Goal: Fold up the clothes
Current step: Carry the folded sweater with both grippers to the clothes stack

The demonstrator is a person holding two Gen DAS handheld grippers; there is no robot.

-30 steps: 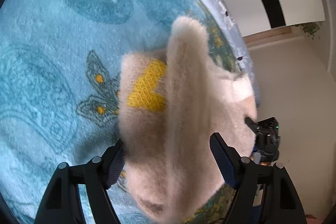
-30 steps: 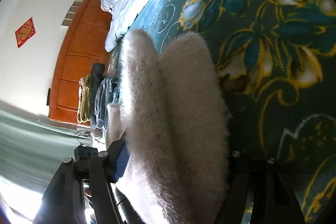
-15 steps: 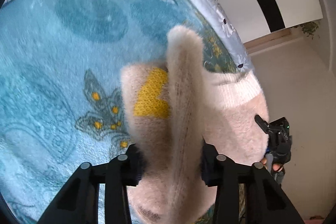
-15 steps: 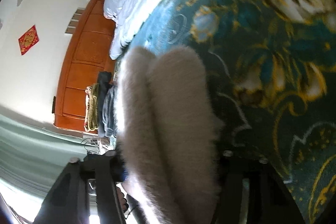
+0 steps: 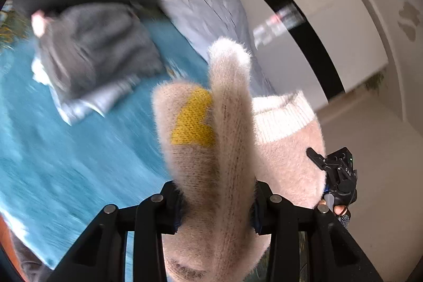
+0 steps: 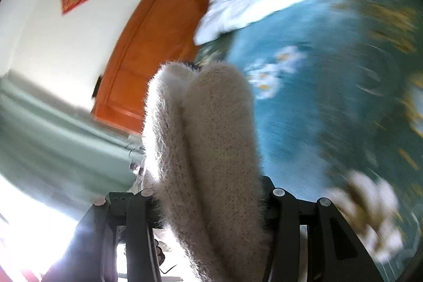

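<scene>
Both grippers, left gripper (image 5: 216, 205) and right gripper (image 6: 211, 205), pinch a folded fuzzy cream sweater (image 5: 224, 128) between clenched fingers, aloft over the bed (image 5: 66, 149); ahead of the fingers, a stack of folded clothes (image 5: 92, 44), its likely destination.

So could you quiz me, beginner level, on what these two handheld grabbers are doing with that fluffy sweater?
1. True or false: the left gripper has its jaws spread wide with nothing between them.
2. What colour is the knitted patch on the fluffy cream knitted sweater?
3. What lies on the teal floral bedspread beyond the sweater in the left wrist view? A) a stack of folded clothes B) a laptop C) a pair of shoes

Key
1. False: both it and the right gripper are clamped on folds of the sweater.
2. Mustard yellow.
3. A
</scene>
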